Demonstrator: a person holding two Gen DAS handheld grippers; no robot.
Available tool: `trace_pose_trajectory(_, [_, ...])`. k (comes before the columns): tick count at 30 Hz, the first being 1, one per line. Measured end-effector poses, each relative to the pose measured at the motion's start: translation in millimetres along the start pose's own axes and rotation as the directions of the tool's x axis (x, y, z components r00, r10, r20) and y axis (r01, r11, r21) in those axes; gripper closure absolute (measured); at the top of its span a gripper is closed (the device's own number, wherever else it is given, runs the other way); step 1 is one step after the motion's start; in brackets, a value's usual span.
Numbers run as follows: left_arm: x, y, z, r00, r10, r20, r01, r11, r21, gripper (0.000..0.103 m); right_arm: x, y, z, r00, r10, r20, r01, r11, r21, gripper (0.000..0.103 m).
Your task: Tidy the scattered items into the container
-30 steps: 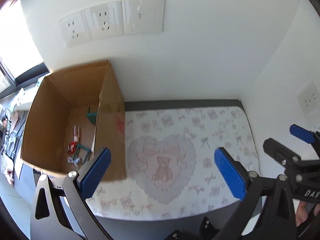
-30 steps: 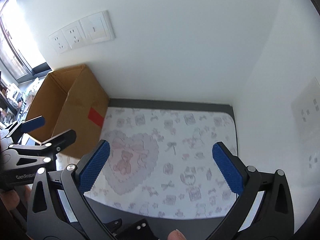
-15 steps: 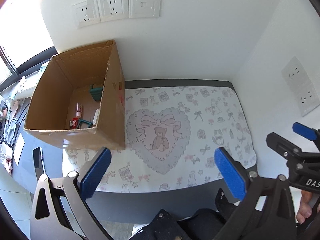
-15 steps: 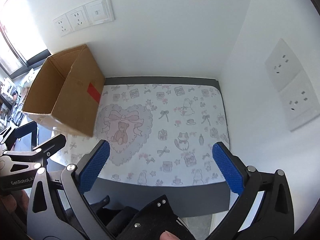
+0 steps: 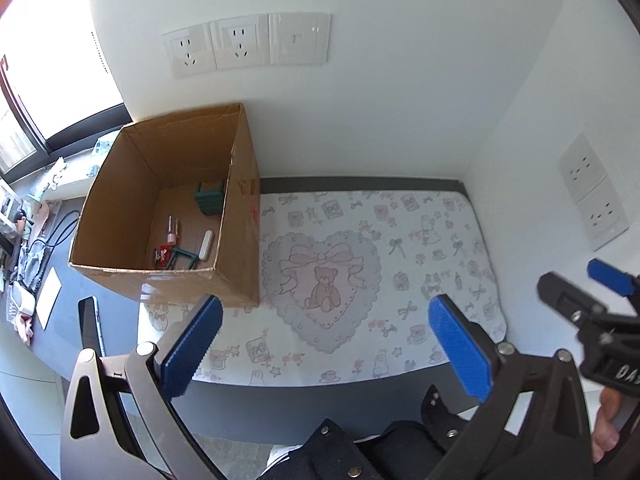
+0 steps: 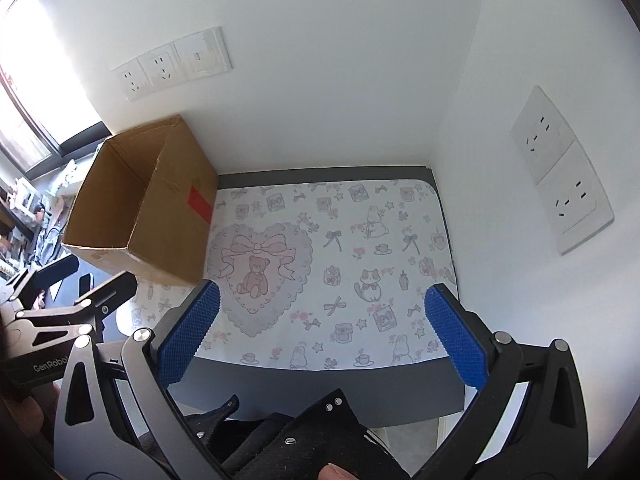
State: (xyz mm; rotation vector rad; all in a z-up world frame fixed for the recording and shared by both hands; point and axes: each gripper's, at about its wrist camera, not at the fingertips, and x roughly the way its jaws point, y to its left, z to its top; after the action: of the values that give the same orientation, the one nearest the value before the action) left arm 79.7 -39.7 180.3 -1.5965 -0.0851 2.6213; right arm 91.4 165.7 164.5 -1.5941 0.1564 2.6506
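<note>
Left claw and right claw both spread wide and empty above the near tabletop edge, cardboard box at far left on the patterned mat, small items lying inside it, phone left of the box, wall sockets behind.

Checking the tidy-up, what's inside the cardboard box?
Inside the cardboard box: a green ridged block, white stick, green frame, small pink and red bits. Its near wall hides the front floor.

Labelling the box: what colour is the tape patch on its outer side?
Red, on the brown cardboard box; clearest in the right wrist view.
</note>
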Motion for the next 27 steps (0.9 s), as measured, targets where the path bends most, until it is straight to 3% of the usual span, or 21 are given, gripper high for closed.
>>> trace_pose_trajectory(10, [8, 4, 3, 0.997, 0.051, -0.056, -0.053, 0.998, -0.039, 0.0, 5, 10, 3, 0.999, 0.028, -0.02, -0.029, 0.999, -0.036, 0.0])
trace_pose_trajectory(27, [1, 9, 6, 0.991, 0.131, -0.035, -0.133, 0.99, -0.057, 0.0, 16, 5, 4, 0.995, 0.092, -0.05, -0.092, 0.996, 0.003, 0.0])
